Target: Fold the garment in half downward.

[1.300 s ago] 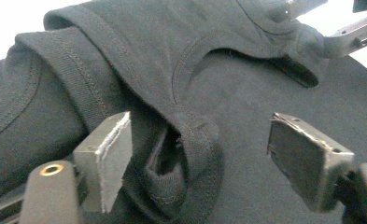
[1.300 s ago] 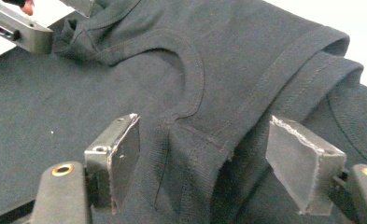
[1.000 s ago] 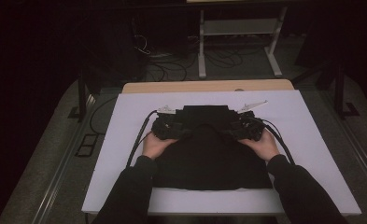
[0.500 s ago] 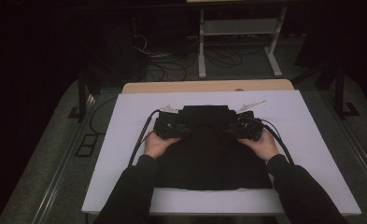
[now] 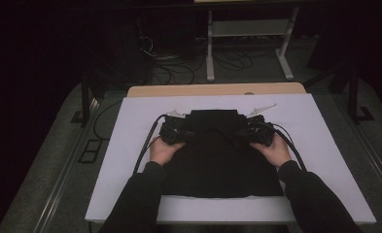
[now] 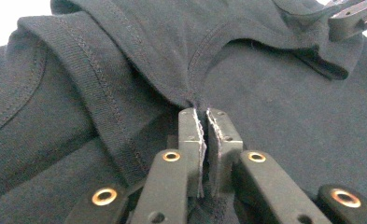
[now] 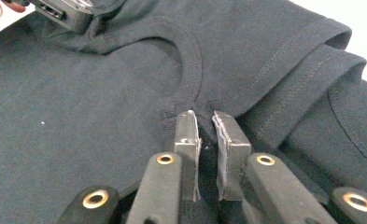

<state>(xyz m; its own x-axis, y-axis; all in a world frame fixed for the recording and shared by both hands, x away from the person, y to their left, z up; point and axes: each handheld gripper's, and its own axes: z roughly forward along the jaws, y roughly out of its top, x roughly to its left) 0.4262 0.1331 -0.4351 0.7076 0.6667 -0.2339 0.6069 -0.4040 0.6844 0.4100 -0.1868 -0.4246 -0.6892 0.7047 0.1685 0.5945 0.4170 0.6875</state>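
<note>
A black T-shirt (image 5: 217, 162) lies flat on a white board (image 5: 125, 165), its collar at the far end. My left gripper (image 5: 180, 132) sits at the shirt's left shoulder and my right gripper (image 5: 249, 133) at its right shoulder, each held by a hand. In the left gripper view the jaws (image 6: 203, 112) have just been closing and pinch a raised fold of the shirt (image 6: 125, 60) by the neckline seam. In the right gripper view the jaws (image 7: 203, 115) have likewise just been closing and grip bunched cloth (image 7: 102, 93) below the collar ribbing. Each view shows the other gripper far off (image 6: 354, 16) (image 7: 62, 10).
The board rests on a wooden table (image 5: 217, 90). Behind it stand a white metal stand (image 5: 210, 53) and loose cables (image 5: 171, 68) on the dark floor. Dark posts flank the table at left (image 5: 85, 97) and right (image 5: 354, 92). Cables trail from both grippers across the board.
</note>
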